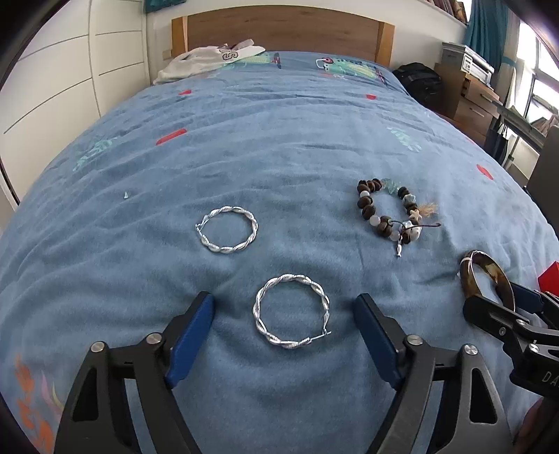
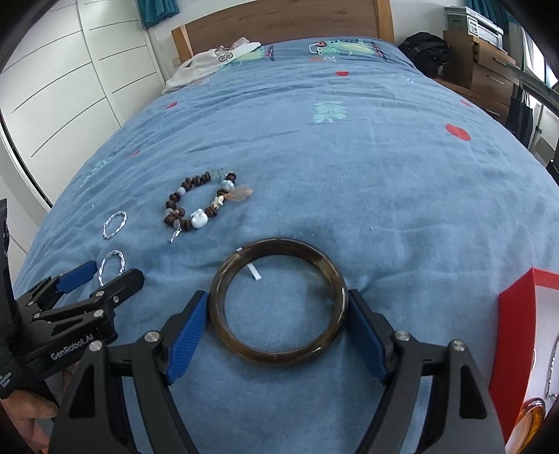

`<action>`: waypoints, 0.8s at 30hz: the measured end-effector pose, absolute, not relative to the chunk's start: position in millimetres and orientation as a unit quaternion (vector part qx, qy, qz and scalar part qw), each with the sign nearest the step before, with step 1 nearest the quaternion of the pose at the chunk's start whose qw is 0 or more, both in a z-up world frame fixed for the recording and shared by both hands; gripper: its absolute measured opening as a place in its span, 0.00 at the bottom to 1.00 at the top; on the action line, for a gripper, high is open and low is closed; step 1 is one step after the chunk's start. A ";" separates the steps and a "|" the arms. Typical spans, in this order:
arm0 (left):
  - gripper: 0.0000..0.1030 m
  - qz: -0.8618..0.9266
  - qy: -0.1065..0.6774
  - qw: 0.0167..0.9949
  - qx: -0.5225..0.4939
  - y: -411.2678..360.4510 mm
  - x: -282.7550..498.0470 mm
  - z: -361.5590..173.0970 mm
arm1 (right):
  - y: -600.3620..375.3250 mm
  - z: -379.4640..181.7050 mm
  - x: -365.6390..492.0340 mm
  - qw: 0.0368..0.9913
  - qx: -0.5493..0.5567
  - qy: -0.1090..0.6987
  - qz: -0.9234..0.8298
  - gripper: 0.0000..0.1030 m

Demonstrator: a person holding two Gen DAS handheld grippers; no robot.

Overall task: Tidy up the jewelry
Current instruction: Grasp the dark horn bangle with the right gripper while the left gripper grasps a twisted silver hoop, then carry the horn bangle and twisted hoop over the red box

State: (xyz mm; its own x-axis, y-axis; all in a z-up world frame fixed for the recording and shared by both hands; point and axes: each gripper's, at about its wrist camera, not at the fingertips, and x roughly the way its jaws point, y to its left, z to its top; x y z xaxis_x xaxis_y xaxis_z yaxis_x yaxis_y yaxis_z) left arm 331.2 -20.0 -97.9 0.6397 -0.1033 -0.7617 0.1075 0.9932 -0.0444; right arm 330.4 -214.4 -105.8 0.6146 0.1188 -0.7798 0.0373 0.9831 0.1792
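Note:
On the blue bedspread (image 1: pixel 279 157) lie two twisted silver hoop earrings. The nearer hoop (image 1: pixel 291 310) sits between the blue pads of my left gripper (image 1: pixel 283 297), which stands open with a gap on each side. The farther hoop (image 1: pixel 226 229) lies up and to the left. A brown-and-white bead bracelet (image 1: pixel 367 204) rests to the right. In the right wrist view a dark brown bangle (image 2: pixel 279 356) lies flat inside my right gripper (image 2: pixel 277 294). Its pads stand right at the rim on both sides, jaws wide. The left gripper (image 2: pixel 115 270) shows at the left there.
A red box (image 2: pixel 513 314) with a silver chain and an amber piece (image 2: pixel 532 415) stands at the right edge. White clothing (image 1: pixel 195 63) lies by the wooden headboard (image 1: pixel 279 31). White wardrobe doors (image 1: pixel 52 87) stand left, with a black bag (image 1: pixel 419 83) and drawers (image 1: pixel 471 104) right.

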 end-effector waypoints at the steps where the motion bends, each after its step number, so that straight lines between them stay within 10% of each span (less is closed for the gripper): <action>1: 0.74 -0.058 0.419 0.906 0.003 -20.4 331.8 -97.9 | -215.4 -106.5 331.1 0.894 0.090 0.438 0.025 0.75; 10: 0.39 -0.064 0.410 0.910 -0.005 -18.5 330.3 -95.7 | -213.5 -105.7 332.0 0.899 0.085 0.428 0.029 0.74; 24: 0.39 -0.072 0.397 0.915 -0.018 -10.7 299.0 -73.4 | -211.4 -77.5 298.4 0.909 0.107 0.401 0.038 0.74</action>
